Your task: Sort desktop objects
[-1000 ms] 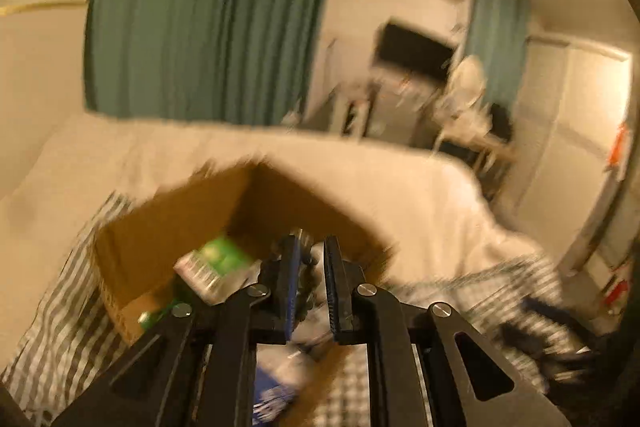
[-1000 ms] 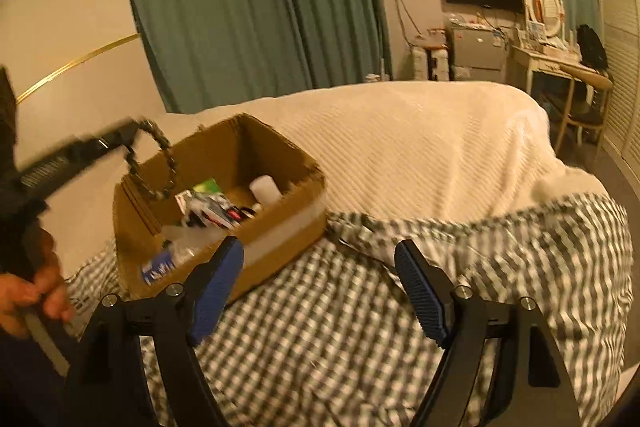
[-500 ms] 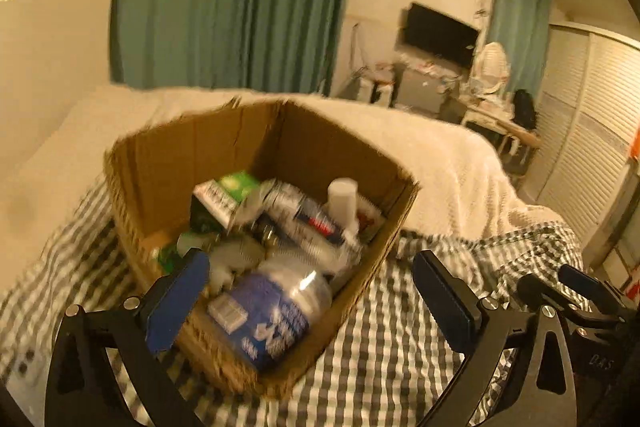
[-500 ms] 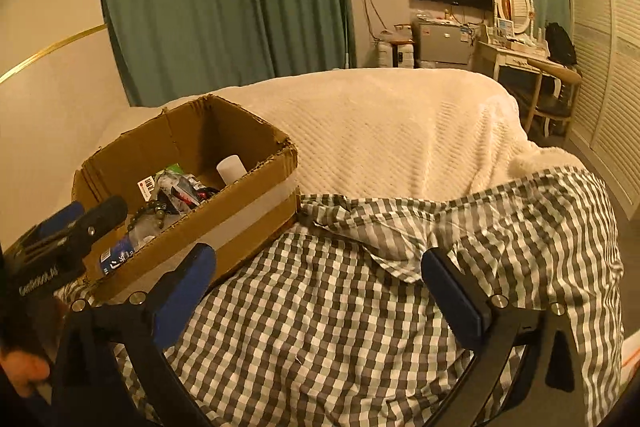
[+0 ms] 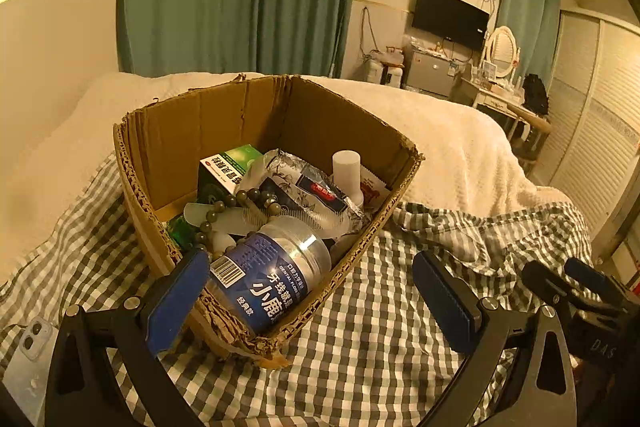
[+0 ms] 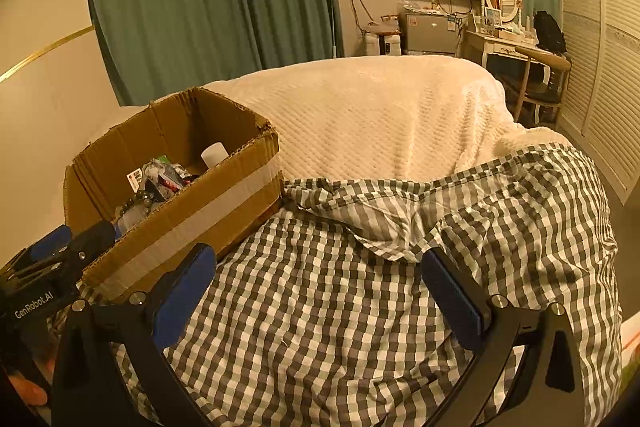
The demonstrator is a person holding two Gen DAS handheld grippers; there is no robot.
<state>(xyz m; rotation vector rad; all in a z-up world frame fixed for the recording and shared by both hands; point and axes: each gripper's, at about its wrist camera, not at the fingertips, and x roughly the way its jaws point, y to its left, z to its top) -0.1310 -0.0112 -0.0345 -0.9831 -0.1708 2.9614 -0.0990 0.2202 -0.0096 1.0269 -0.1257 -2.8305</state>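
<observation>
left wrist close over box [image 5: 208, 131], right wrist farther, both sharing it

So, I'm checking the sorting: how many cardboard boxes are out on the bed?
1. The open brown cardboard box sits on the checked cloth at its left end, filled with small items. More boxes could be outside the views.

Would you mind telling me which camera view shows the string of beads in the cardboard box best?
The left wrist view: the string of beads lies draped over the clutter in the open cardboard box. In the right wrist view only a few beads peek above the box wall.
</observation>
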